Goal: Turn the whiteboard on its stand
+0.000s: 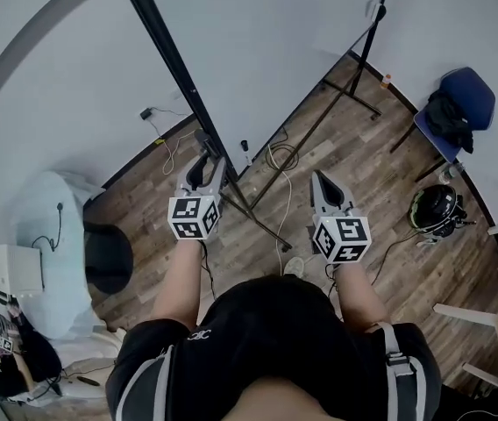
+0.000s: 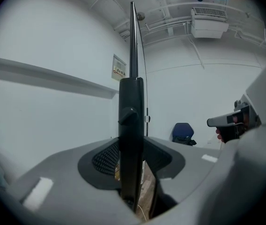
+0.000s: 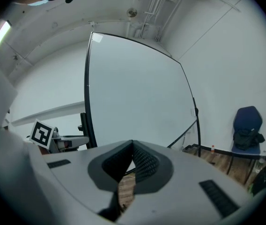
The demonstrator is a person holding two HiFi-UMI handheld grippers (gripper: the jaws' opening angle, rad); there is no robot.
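L gripper (image 1: 203, 167) is clamped on the black side post (image 2: 131, 125) of the whiteboard (image 3: 137, 93), R gripper (image 1: 320, 181) fingers together & empty, so the turn seems barely begun.

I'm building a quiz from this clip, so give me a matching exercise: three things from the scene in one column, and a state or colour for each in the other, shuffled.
Things:
1. left gripper
2. right gripper
3. chair

States or colours:
a. blue
b. shut, nothing between the jaws
c. clamped on the stand's black post

Pairs: 1-c, 2-b, 3-a
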